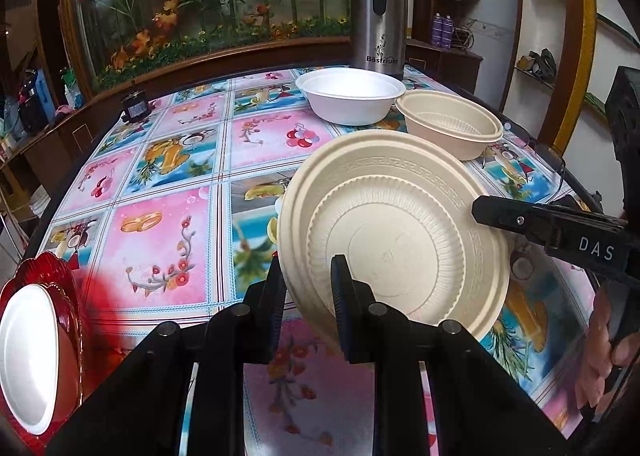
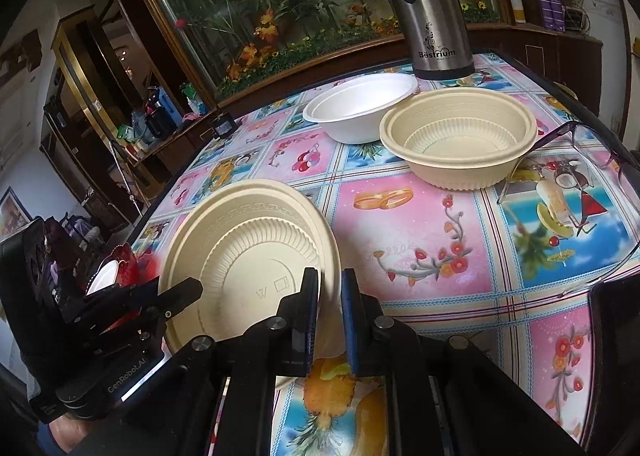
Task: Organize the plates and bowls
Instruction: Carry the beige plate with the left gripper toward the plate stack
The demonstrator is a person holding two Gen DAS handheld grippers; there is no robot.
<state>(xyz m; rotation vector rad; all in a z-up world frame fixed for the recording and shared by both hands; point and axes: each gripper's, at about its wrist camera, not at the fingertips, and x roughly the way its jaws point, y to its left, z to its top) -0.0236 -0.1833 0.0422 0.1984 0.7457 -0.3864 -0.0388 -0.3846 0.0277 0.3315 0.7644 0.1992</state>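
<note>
Holding: your left hand-held gripper (image 1: 308, 306) and right hand-held gripper (image 2: 330, 316) each pinch the round beige ribbed plate's (image 1: 394, 228) rim.
Tilt: plate raised off the patterned surface (image 1: 168, 192).

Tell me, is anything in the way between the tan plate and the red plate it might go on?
Nothing visible blocks it. Both grippers, left and right, pinch the tan plate by its rim. Only bare tablecloth lies between it and the red plate, which already holds a white plate.
</note>
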